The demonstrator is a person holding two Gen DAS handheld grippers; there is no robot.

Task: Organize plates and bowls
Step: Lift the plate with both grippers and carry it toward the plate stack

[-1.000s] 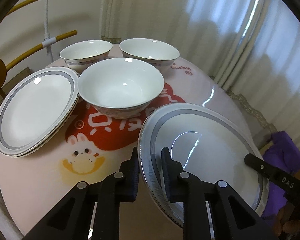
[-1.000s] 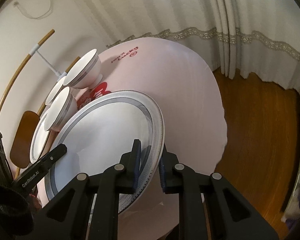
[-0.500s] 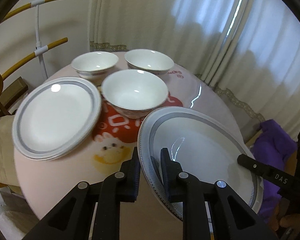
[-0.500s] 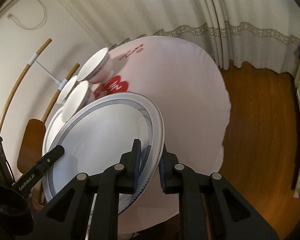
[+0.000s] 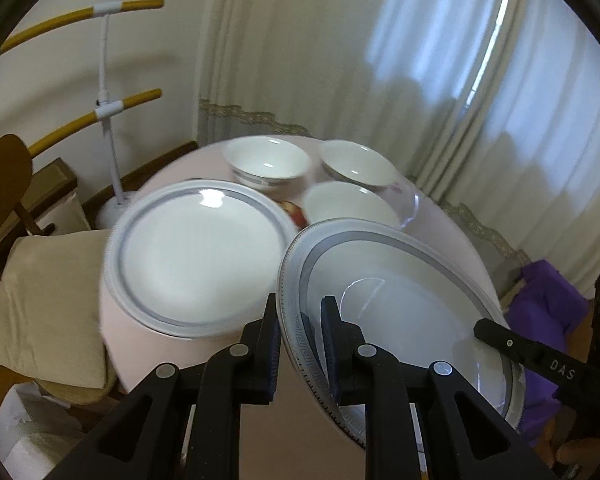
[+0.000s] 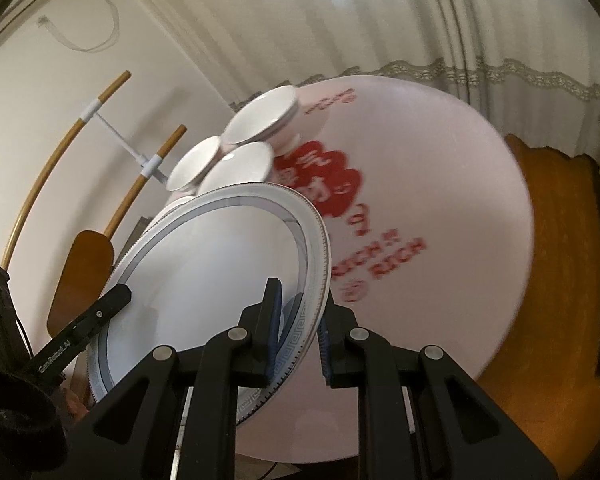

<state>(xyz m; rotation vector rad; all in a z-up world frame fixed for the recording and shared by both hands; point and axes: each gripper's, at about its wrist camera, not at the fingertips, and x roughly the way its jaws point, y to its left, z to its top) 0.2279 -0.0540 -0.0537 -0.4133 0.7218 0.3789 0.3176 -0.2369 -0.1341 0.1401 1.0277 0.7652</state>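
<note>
Plate (image 5: 400,280) held aloft hides part of nearest bowl (image 5: 340,204).

"das" – white letters on right tool (image 5: 540,360); red "rich" on pink tablecloth (image 6: 440,160).

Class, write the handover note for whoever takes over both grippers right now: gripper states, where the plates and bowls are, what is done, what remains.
Left gripper: shut on the near-left rim of the held plate.
Right gripper: shut on the opposite rim of the same plate, which is lifted clear of the round table.
Plate stack: on the table's left side.
Three bowls: grouped behind, not nested.
Done: plate picked up.
Left: probably set it on the stack, then nest the bowls.
</note>
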